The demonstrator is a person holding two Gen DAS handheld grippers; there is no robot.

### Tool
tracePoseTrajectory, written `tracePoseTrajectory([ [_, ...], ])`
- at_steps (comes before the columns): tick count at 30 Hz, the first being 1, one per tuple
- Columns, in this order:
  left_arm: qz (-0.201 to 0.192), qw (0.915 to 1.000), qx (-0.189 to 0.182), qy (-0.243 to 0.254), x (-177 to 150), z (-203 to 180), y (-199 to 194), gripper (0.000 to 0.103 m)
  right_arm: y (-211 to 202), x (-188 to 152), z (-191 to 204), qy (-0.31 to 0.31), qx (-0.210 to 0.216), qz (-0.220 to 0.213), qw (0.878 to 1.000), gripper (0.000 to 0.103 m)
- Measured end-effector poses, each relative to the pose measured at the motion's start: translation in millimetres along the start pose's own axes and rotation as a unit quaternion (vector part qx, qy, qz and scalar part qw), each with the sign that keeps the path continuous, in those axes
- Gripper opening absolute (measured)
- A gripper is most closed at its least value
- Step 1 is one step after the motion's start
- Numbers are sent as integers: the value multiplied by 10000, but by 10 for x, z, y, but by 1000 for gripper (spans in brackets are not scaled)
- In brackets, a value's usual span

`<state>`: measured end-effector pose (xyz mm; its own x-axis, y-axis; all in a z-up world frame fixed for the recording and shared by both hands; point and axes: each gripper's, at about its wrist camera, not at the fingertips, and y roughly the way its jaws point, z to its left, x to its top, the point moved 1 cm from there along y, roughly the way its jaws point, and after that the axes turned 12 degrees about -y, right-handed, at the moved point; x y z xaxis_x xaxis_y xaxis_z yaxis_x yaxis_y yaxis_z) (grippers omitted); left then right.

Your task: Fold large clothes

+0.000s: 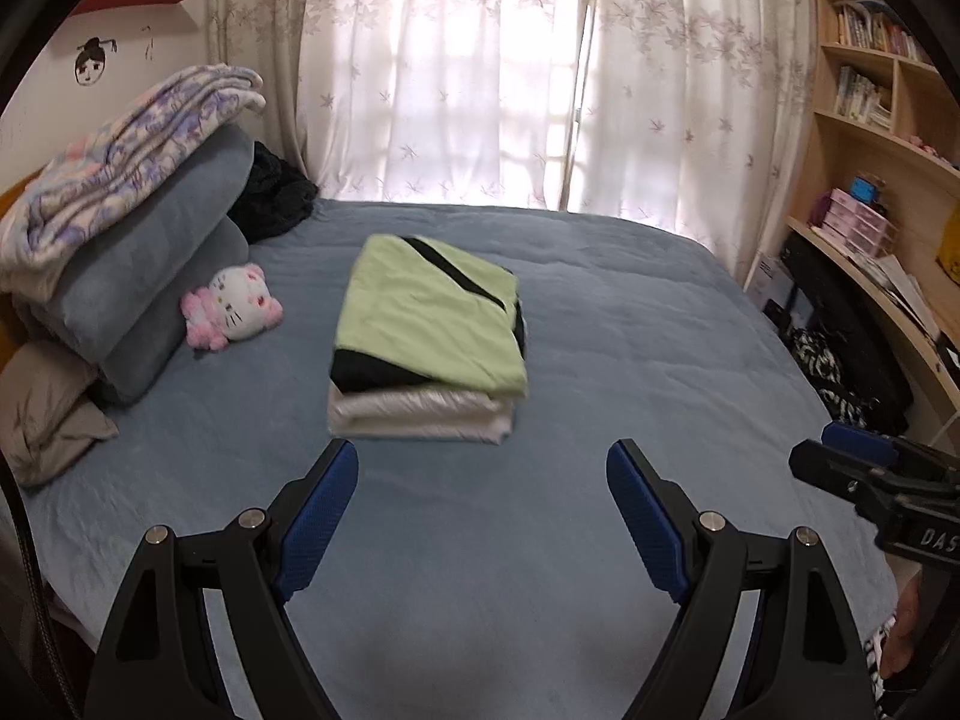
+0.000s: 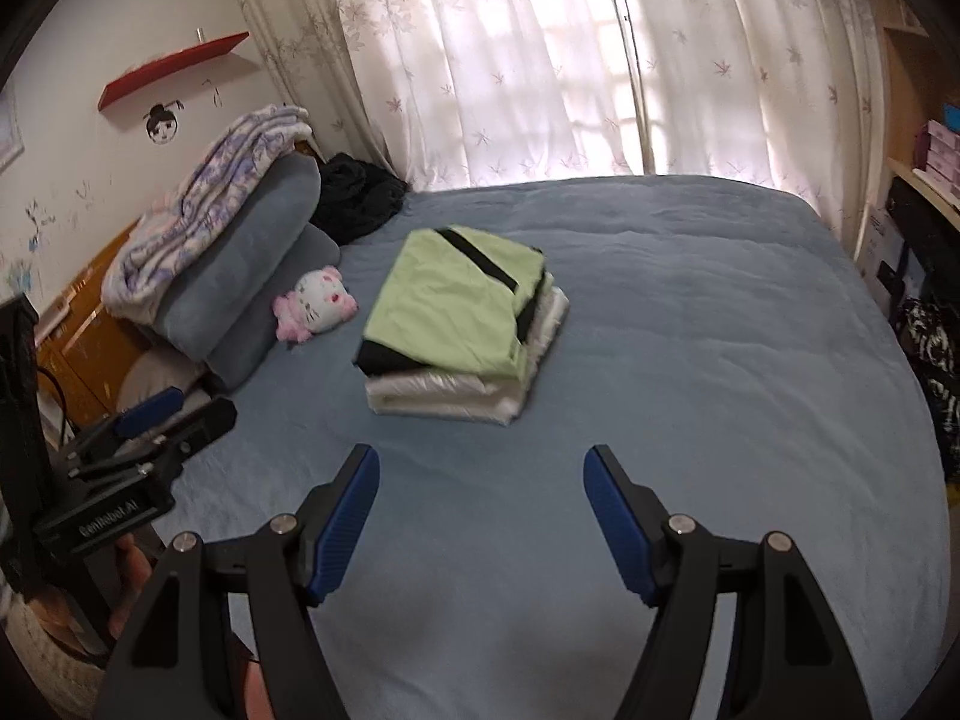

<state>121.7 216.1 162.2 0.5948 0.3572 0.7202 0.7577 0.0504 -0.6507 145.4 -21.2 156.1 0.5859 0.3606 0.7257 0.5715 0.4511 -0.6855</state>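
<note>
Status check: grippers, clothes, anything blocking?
Left hand-held gripper open, empty. Right hand-held gripper open, empty. Folded clothes stack on bed, untouched. Nothing in the way.

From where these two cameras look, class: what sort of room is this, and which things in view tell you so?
Most likely a bedroom at home. A bed with a blue cover fills the view, pillows are stacked at its head with a plush toy beside them, and folded clothes sit on it.
</note>
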Motion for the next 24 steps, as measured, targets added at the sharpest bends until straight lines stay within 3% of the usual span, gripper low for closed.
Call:
tracePoseTrajectory([
  [8, 165, 9998, -126, -28, -920, 0, 89, 84, 46, -1034, 32, -1, -380, 178, 9991, 71],
  [12, 349, 9992, -169, -26, -1313, -36, 207, 84, 227, -1461, 8, 312, -333, 445, 9980, 71],
  [17, 385, 9992, 2, 132, -1653, -119, 316, 84, 355, -1787, 3, 605, -427, 528, 9959, 71],
  [24, 717, 9973, 49, 149, -1990, -156, 425, 84, 344, -1961, 195, 422, -806, 380, 9951, 72],
])
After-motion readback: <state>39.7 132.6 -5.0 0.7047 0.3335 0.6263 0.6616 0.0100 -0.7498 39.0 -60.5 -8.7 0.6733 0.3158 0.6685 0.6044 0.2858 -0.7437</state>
